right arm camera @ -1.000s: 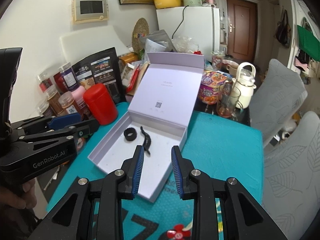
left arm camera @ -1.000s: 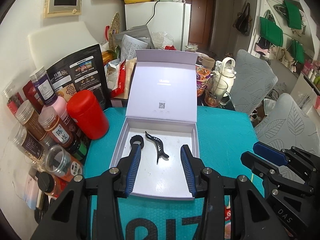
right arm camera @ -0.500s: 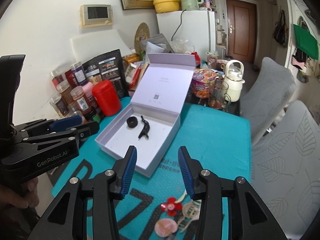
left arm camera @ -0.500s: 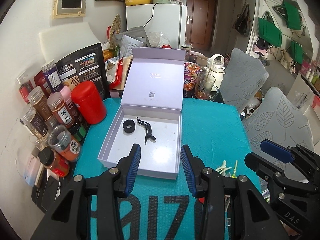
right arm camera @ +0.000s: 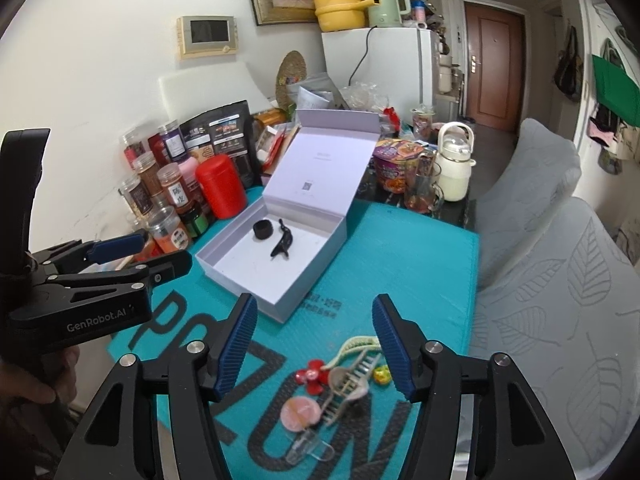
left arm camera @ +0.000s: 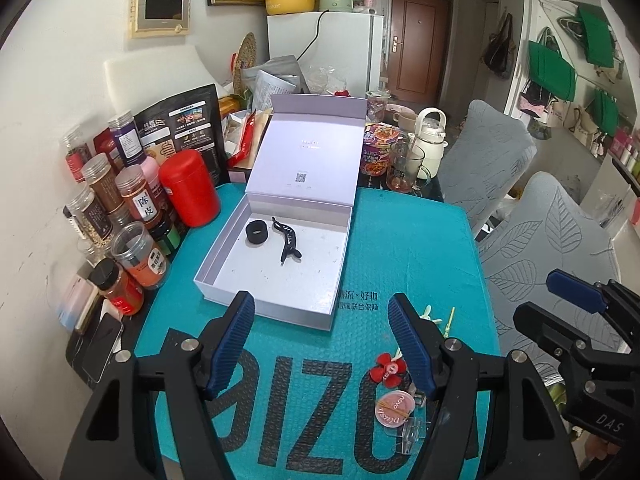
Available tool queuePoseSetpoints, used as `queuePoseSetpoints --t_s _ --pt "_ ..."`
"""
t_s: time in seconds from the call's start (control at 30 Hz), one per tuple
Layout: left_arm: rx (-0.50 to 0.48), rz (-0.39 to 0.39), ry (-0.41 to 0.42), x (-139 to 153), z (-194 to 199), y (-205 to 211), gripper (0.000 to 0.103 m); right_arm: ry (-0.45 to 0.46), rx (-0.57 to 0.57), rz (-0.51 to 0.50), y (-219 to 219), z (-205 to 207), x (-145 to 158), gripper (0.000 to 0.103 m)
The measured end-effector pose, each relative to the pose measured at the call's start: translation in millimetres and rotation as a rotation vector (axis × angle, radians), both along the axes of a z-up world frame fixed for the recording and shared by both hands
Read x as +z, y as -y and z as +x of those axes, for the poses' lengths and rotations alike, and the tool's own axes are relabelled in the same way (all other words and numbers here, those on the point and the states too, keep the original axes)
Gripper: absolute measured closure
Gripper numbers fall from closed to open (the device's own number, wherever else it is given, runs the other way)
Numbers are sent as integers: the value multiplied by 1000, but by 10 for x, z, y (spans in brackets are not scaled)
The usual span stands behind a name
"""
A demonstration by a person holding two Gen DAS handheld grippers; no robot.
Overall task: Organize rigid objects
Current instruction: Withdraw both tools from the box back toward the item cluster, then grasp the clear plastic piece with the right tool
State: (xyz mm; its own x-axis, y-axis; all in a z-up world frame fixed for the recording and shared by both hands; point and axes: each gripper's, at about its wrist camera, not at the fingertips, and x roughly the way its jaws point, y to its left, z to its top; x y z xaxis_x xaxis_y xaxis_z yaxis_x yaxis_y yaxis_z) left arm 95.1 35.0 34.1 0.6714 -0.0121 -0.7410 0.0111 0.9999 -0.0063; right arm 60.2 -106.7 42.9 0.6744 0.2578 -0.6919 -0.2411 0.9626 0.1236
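Observation:
An open lilac box [left arm camera: 224, 256] [right arm camera: 304, 284] stands on the teal mat with its lid up. Inside lie a black ring [left arm camera: 258, 232] [right arm camera: 263, 229] and a black hair claw [left arm camera: 287, 240] [right arm camera: 281, 243]. Near the mat's front edge lies a small pile of hair accessories: a red flower clip [left arm camera: 386, 367] [right arm camera: 311, 376], a pink round clip [left arm camera: 394, 405] [right arm camera: 299, 413], a pale claw clip [right arm camera: 352, 376] and a clear clip [right arm camera: 310, 446]. My left gripper [left arm camera: 320, 348] is open and empty, above the mat in front of the box. My right gripper [right arm camera: 314, 354] is open and empty, just above the pile.
Spice jars [left arm camera: 136, 252] and a red canister [left arm camera: 189, 188] line the left edge. A noodle cup [left arm camera: 376, 152], a glass mug [left arm camera: 404, 168] and a white kettle [left arm camera: 430, 140] stand behind the box. Grey chairs [left arm camera: 552, 232] are at the right.
Both grippers have pulled back from the box toward the mat's front edge and opened wider. The pile of hair accessories has come into view beneath them.

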Motion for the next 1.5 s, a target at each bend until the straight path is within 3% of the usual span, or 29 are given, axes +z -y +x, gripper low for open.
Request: queuePoseSetpoints --t_s 0.3,0.7,1.1,1.5 --pt "47 6 0 -45 -263 249 34 -10 66 -2 265 -150 -3 37" --pt "118 -21 -74 -403 -481 408 34 -75 150 -6 438 -276 -282 37" --pt "141 -63 -128 -835 -648 261 34 -161 225 -15 311 -384 -796 37" --pt "136 -66 -217 -1369 -788 220 34 -298 325 -14 63 -510 -1524 37"
